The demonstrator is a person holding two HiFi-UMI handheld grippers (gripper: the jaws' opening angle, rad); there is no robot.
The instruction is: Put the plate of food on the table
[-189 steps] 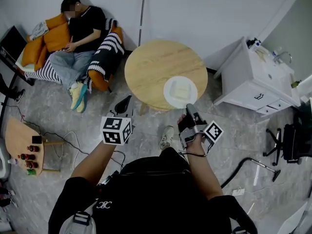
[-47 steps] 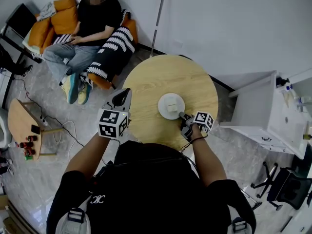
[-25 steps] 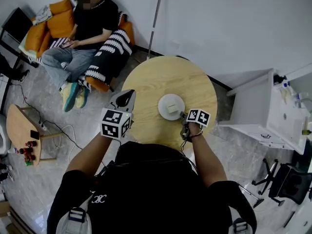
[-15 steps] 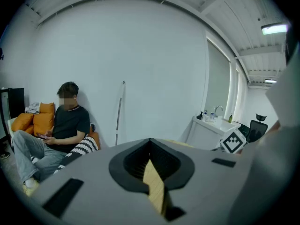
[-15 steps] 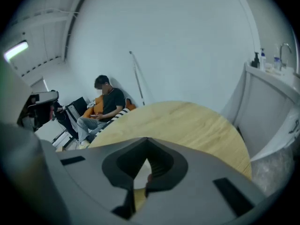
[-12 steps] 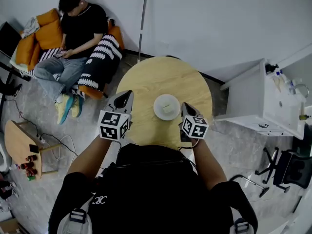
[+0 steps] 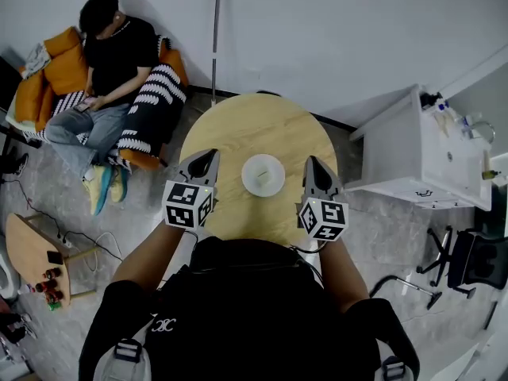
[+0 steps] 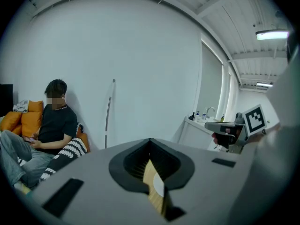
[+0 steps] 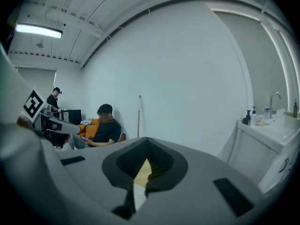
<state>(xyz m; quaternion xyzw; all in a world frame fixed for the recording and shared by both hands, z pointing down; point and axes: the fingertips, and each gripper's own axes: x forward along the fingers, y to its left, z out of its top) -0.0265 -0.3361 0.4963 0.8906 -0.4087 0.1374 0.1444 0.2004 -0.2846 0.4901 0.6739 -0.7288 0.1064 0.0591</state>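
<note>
In the head view, the plate of food (image 7: 263, 175) sat mid-worktop (image 7: 238, 125), with your left gripper (image 7: 202, 161) at its 9 o'clock and your right gripper (image 7: 316, 169) at its 3 o'clock, both clear of it. In the left gripper view, the jaws were together, gripping nothing. The right gripper view showed the same, so the placing looked done.

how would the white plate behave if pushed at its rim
The white plate looks rigid and shallow, so it would probably slide flat on the smooth wooden table, not tip. The pale food sits loose on top and might shift.
</note>
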